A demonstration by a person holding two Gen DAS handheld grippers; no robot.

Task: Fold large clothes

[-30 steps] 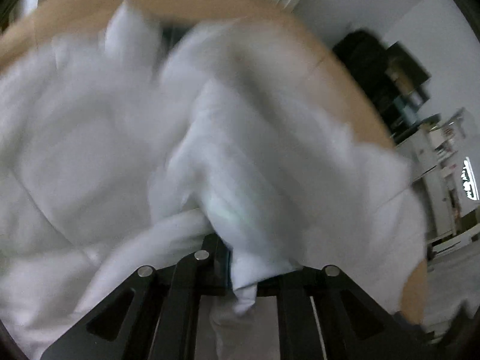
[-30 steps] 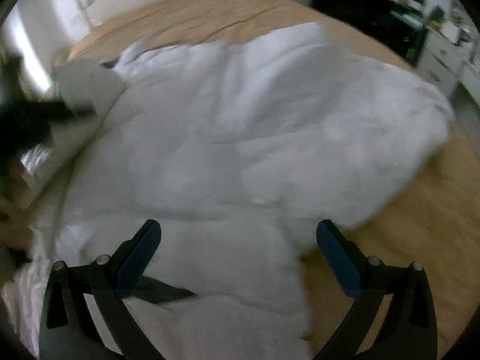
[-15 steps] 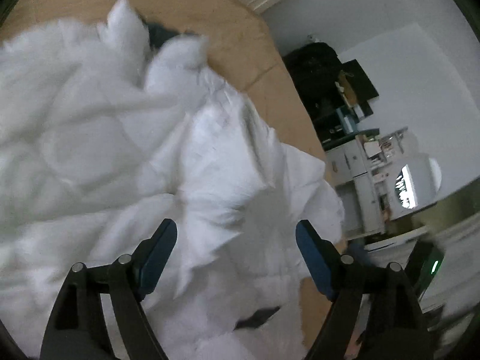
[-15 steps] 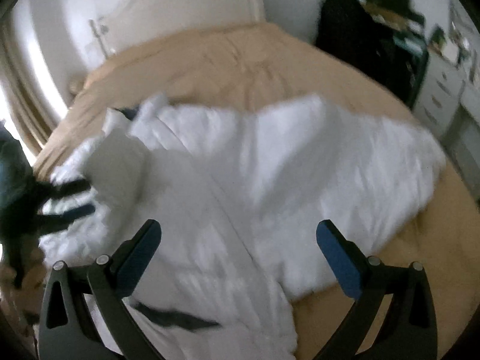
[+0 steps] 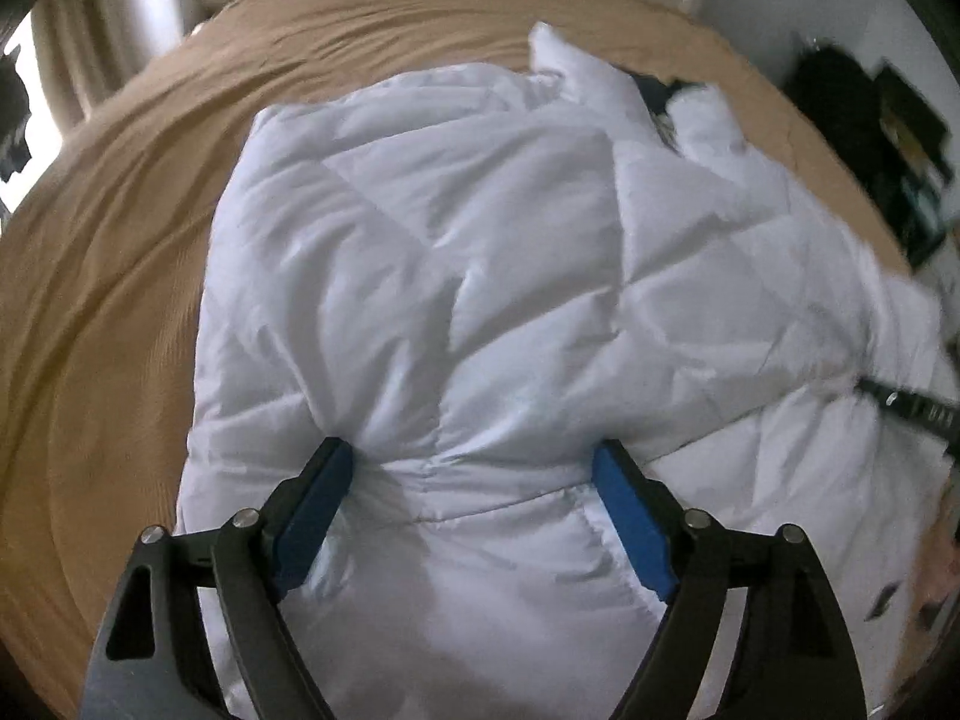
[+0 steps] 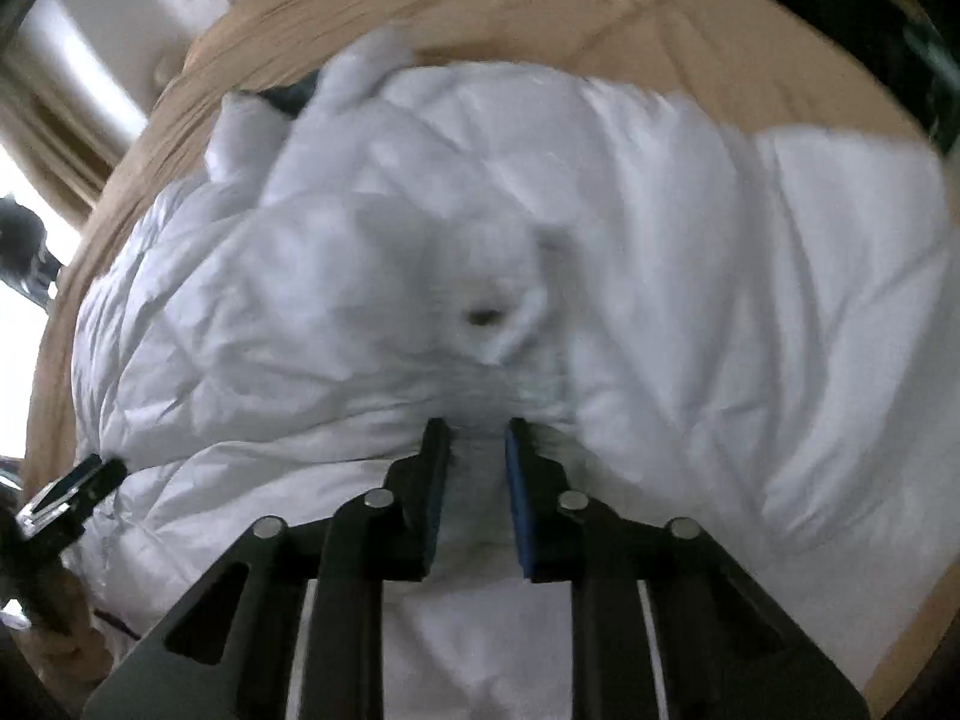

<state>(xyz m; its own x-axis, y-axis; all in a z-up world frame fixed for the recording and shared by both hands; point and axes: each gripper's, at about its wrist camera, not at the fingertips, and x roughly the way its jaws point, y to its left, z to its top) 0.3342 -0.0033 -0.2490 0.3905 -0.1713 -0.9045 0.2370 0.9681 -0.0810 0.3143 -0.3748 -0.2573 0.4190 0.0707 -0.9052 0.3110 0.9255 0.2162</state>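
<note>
A white quilted padded jacket [image 5: 468, 228] lies spread on a tan bed. My left gripper [image 5: 471, 456] points down over its near hem. Its jaws are wide and still opening, the blue pads [image 5: 312, 498] straddling a puffy section without squeezing it. In the right wrist view the same jacket [image 6: 720, 300] fills the frame. My right gripper [image 6: 476, 429] is closing, and its pads [image 6: 435, 480] pinch a narrow fold of the white fabric. A dark lining [image 6: 288, 96] shows at the far collar.
The tan bed cover [image 5: 120, 240] surrounds the jacket on the left and far sides. Dark furniture [image 5: 870, 120] stands past the bed's right edge. A bright window [image 5: 18, 120] is at far left. The other gripper's black tip [image 5: 912, 408] shows at the right edge.
My left gripper let go of the white fabric it held, opened wide and swung across the jacket. My right gripper dropped onto the jacket and went from wide open to pinching a fold.
</note>
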